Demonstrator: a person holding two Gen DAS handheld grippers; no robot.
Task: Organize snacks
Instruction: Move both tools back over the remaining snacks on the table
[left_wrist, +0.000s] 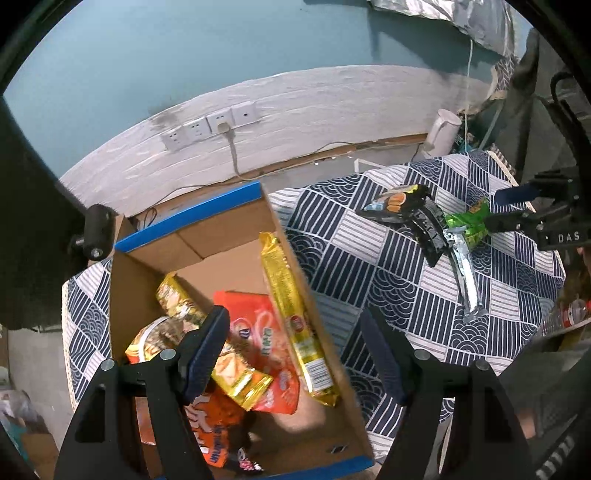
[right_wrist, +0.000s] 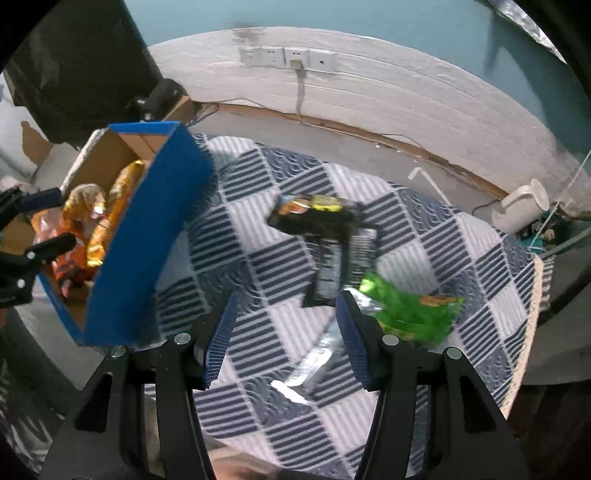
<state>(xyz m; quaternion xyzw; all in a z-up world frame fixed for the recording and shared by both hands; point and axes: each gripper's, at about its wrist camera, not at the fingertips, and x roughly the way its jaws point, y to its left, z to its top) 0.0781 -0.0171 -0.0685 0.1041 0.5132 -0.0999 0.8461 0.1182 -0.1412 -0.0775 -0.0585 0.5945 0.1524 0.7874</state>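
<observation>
A cardboard box (left_wrist: 155, 295) with blue edges stands on the left of the patterned table and holds several gold and orange snack packs (left_wrist: 258, 332). My left gripper (left_wrist: 295, 343) is open above the box's right wall, empty. On the cloth lie a black snack bag (left_wrist: 410, 210), a green bag (left_wrist: 469, 221) and a silver wrapper (left_wrist: 465, 273). My right gripper (right_wrist: 286, 332) is open, low over the cloth, with the green bag (right_wrist: 417, 314) just to its right, the silver wrapper (right_wrist: 314, 362) between its fingers and the black bag (right_wrist: 317, 221) ahead. The box (right_wrist: 147, 251) is at its left.
The blue-and-white checked cloth (left_wrist: 369, 258) covers the round table. A white wall with sockets (left_wrist: 210, 125) and a plugged cable runs behind. A white jug (left_wrist: 441, 133) stands on the floor at back right. A dark object (right_wrist: 74, 66) stands behind the box.
</observation>
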